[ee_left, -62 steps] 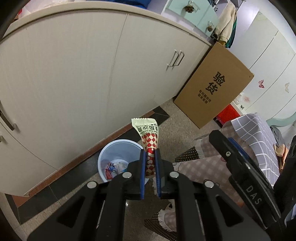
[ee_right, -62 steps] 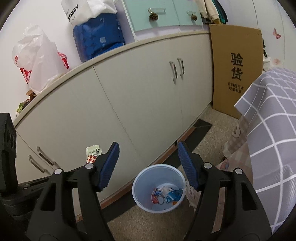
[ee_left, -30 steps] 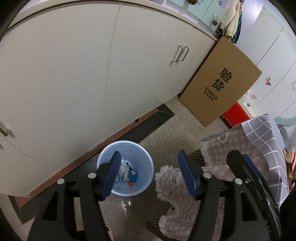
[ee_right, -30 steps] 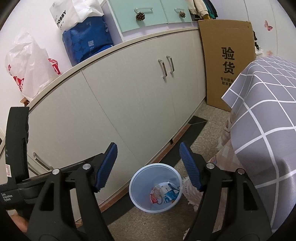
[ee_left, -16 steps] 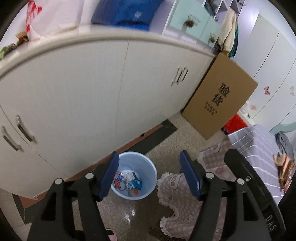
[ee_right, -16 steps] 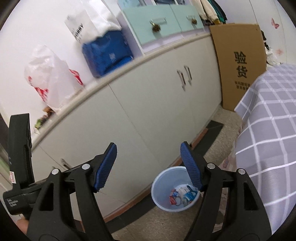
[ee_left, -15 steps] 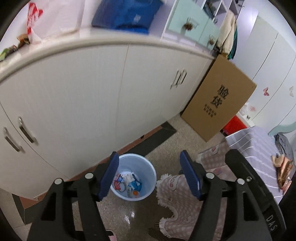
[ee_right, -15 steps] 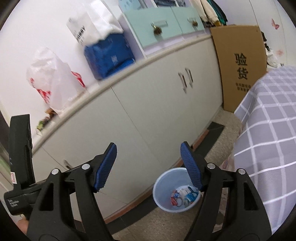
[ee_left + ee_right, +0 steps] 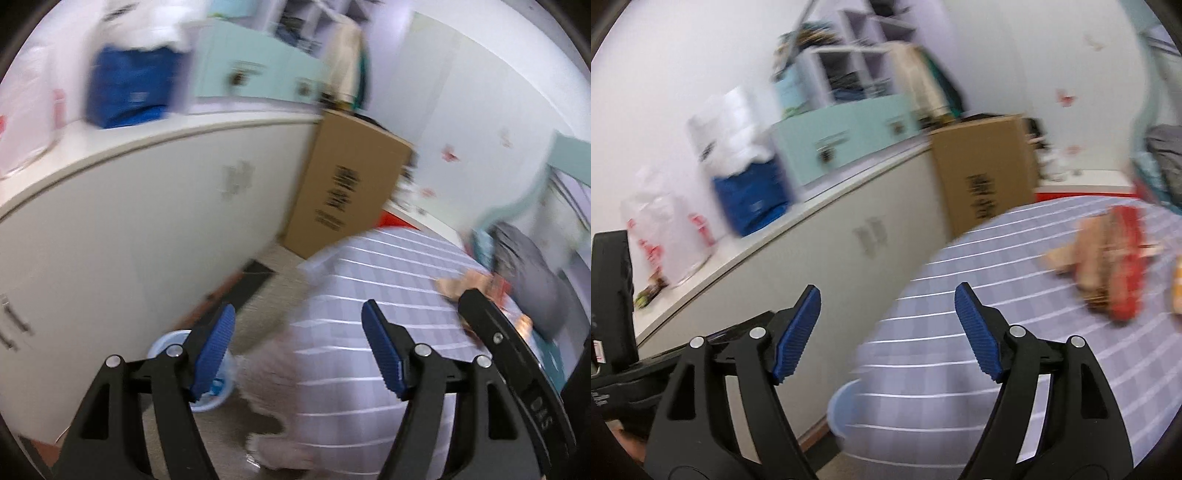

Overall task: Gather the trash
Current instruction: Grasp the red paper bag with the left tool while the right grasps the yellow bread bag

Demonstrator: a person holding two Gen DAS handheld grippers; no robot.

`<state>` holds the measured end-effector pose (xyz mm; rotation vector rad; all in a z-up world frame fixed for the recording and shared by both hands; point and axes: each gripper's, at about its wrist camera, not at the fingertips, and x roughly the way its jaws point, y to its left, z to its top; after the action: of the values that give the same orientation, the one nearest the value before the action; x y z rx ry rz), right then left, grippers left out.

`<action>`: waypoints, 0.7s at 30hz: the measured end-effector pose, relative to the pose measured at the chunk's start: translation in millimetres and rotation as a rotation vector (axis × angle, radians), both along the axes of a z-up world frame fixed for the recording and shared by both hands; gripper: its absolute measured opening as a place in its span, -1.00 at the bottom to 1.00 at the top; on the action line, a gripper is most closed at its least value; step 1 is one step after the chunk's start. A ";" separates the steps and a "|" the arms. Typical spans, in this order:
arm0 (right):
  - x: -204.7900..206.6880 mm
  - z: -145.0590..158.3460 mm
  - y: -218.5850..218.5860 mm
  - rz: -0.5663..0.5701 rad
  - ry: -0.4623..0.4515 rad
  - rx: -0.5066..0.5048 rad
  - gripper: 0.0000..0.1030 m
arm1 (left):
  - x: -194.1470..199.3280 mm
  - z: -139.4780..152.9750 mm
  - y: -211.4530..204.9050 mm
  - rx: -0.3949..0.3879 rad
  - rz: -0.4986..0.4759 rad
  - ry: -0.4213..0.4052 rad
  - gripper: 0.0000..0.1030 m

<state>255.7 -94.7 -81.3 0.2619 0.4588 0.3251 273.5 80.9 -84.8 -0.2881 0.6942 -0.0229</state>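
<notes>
The light blue trash bin [image 9: 160, 343] stands on the floor by the cabinet, partly behind my left finger; only its rim [image 9: 840, 406] shows under the table edge in the right wrist view. My left gripper [image 9: 297, 350] is open, with nothing between its fingers. The jaws of my right gripper [image 9: 886, 332] are opening and hold nothing. It points over the grey checked tablecloth [image 9: 997, 277]. A blurred red and tan wrapper [image 9: 1108, 266] lies on that cloth, ahead and to the right. In the left wrist view tan scraps [image 9: 465, 284] lie on the cloth [image 9: 369, 280].
A long white cabinet [image 9: 129, 229] runs along the left, with a blue bag [image 9: 129, 85] and plastic bags on top. A tall cardboard box [image 9: 347, 188] leans at its end. Grey clothing [image 9: 528, 266] lies at the table's far side. Both views are motion-blurred.
My left gripper let go of the red and white wrapper over the bin. Both grippers then rose and swung right, from the bin toward the table top.
</notes>
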 end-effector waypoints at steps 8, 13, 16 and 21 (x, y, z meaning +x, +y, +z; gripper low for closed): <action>-8.6 -9.8 -149.1 -0.325 0.045 0.032 0.53 | 37.3 -7.1 -137.8 0.016 -0.263 -0.008 0.36; -9.4 -20.2 -218.4 -0.466 0.082 0.052 0.54 | 59.3 -22.1 -208.2 0.083 -0.331 -0.034 0.36; -2.5 -27.9 -239.4 -0.491 0.115 0.048 0.56 | 66.7 -29.6 -234.1 0.103 -0.372 -0.040 0.36; 16.4 -41.1 -252.7 -0.478 0.190 0.022 0.56 | 87.0 -40.6 -259.0 0.133 -0.407 -0.006 0.36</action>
<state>272.1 -347.3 -122.5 0.4156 0.5631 -0.1631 360.6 -178.1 -125.4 -0.0153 0.7362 -0.3636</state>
